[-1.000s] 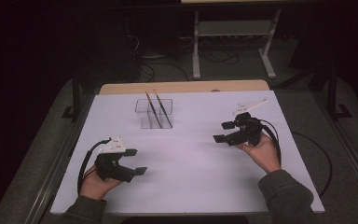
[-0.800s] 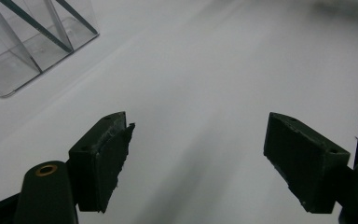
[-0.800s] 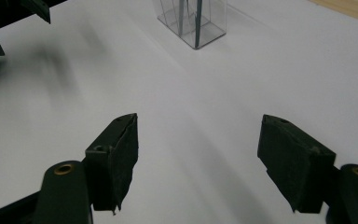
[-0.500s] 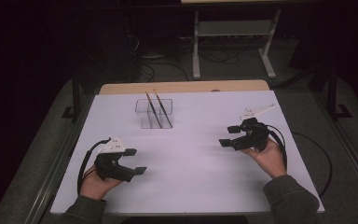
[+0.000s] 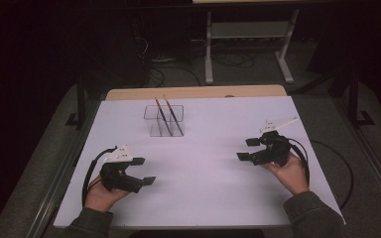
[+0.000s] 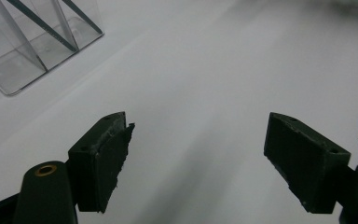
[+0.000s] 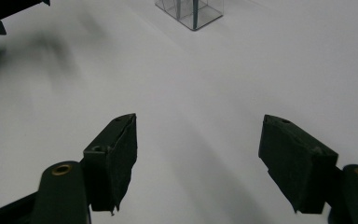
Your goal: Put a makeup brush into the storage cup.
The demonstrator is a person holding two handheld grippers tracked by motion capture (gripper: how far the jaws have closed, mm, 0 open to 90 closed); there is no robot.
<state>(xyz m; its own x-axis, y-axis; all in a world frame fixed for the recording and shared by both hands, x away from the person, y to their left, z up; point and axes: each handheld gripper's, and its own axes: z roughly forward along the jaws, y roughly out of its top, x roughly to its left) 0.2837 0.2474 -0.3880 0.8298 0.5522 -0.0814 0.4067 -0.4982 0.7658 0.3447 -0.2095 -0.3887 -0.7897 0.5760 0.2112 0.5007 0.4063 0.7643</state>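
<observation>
Left gripper [image 5: 145, 171] is held low over the white table [image 5: 213, 193] at the near left; jaws are spread wide, nothing is gripped, bare white surface is seen between the pads in the left gripper view [image 6: 193, 172]. Its cable is looped back beside the person's left hand [image 5: 101, 196].

Right gripper [image 5: 248, 149] is held at the near right, a bit farther from the person than the left one, jaws pointed toward the table's middle. Jaws are wide apart, nothing is held, plain table is seen between them in the right gripper view [image 7: 198, 168]. The two grippers are kept well apart, each facing inward.

Clear plastic holder [image 5: 166, 121] is set beyond both grippers, near the far edge of the white surface, ahead and right of the left gripper, ahead and left of the right one. Two thin dark sticks [image 5: 171, 115] are leaned in it, tilted, tops poking out. The holder is seen at upper left in the left gripper view [image 6: 37, 44] and at the top in the right gripper view [image 7: 191, 11]. It is touched by neither gripper.
</observation>
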